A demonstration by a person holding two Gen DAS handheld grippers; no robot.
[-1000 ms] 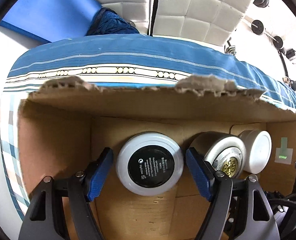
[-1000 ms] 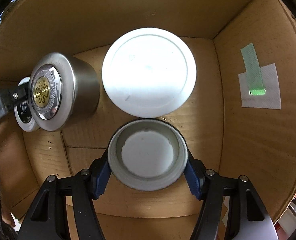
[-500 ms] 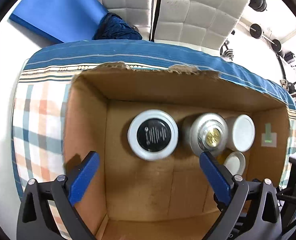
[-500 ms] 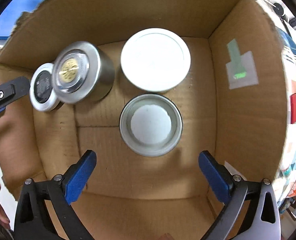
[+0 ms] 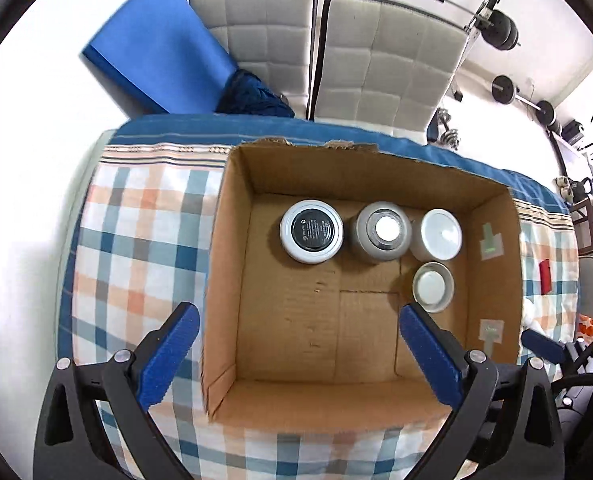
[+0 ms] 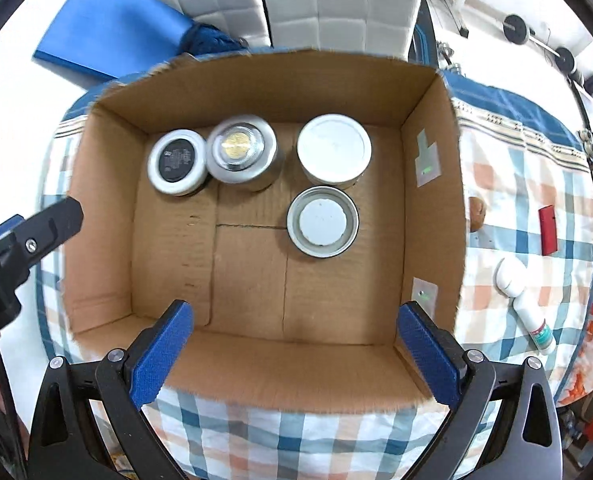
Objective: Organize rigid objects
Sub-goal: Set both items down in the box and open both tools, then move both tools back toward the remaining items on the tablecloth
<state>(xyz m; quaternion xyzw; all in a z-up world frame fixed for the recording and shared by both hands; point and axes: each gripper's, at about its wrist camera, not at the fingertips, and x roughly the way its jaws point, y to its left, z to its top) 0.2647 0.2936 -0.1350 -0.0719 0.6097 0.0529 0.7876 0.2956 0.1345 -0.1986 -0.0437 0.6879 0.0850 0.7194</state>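
left claw (image 5: 296, 360): jaws wide, nothing between them, high over the cardboard box (image 5: 232, 264), pointing steeply down.
right claw (image 6: 294, 354): jaws wide, empty, looking straight down into the same box.
in box: four round containers on the floor, all upright. Back row: black-label jar (image 6: 177, 161), touching the metal tin (image 6: 243, 154) beside it; then a gap, then the white-lid jar (image 6: 333, 149). Small grey tin (image 6: 322, 222) sits just in front of the white-lid jar.
still outside: white bottle (image 6: 522, 300) lying on the checked cloth (image 6: 536, 184), to the right of the box wall; red flat item (image 6: 547, 229) and a brown round thing (image 6: 476, 209) near it.
key relation: leftovers lie on the right claw's side, with the box wall between; left claw is over the opposite half, so my guess is the right hand goes.
bottle axis: lies slanted, cap end toward the viewer, long axis roughly along the box wall; claw likely needs to close across it.
bottle look: white, rigid, fat rounded base, narrow printed neck.
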